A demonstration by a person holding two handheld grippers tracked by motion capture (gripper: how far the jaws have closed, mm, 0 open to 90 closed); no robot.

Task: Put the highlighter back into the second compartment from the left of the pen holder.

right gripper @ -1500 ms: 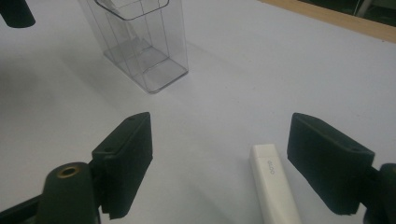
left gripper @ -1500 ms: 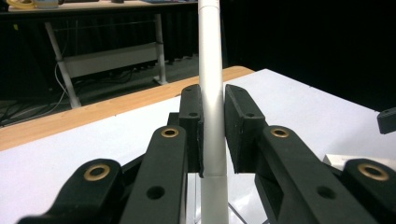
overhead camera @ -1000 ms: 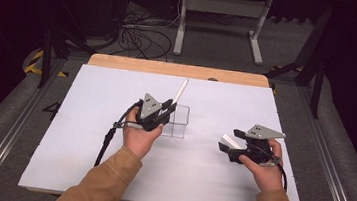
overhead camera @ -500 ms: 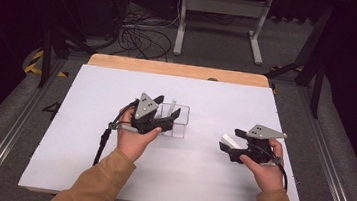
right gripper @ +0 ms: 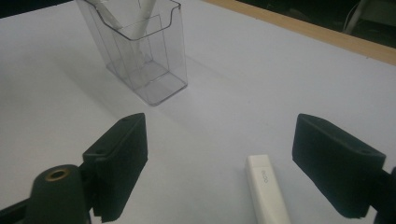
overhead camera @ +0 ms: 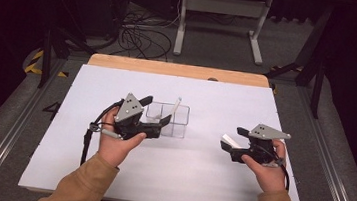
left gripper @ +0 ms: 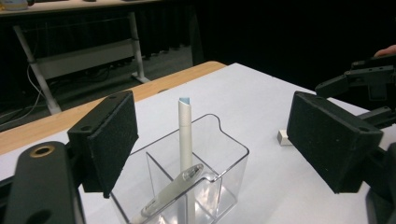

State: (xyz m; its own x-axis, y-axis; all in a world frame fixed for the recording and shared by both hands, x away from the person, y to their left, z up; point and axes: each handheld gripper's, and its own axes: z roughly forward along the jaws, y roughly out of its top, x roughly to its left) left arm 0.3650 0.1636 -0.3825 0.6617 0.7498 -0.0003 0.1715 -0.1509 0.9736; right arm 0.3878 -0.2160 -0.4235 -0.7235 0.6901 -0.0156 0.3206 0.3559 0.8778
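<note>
A clear plastic divided box (overhead camera: 178, 122) stands mid-table. In it a white pen with a blue tip (left gripper: 185, 135) stands upright, and a silver-tipped pen (left gripper: 173, 190) leans across the front wall. My left gripper (overhead camera: 156, 111) is just left of the box; its jaws have just been opening and stand open, pads clear of both pens (left gripper: 215, 123). At the right, my right gripper (overhead camera: 231, 141) has opened a little further and is open. A flat white stick (right gripper: 266, 189) lies on the table between its pads, untouched.
The white table sheet (overhead camera: 198, 178) ends at a wooden strip (overhead camera: 179, 70) along the far edge. The other hand's gripper (left gripper: 369, 84) shows beyond a small white block (left gripper: 284, 137). Cables (overhead camera: 137, 38) and a stand's feet (overhead camera: 221, 7) lie on the floor behind.
The left gripper let go of the white pen, which now stands in the box, and drew back left and up. The right hand kept still.
</note>
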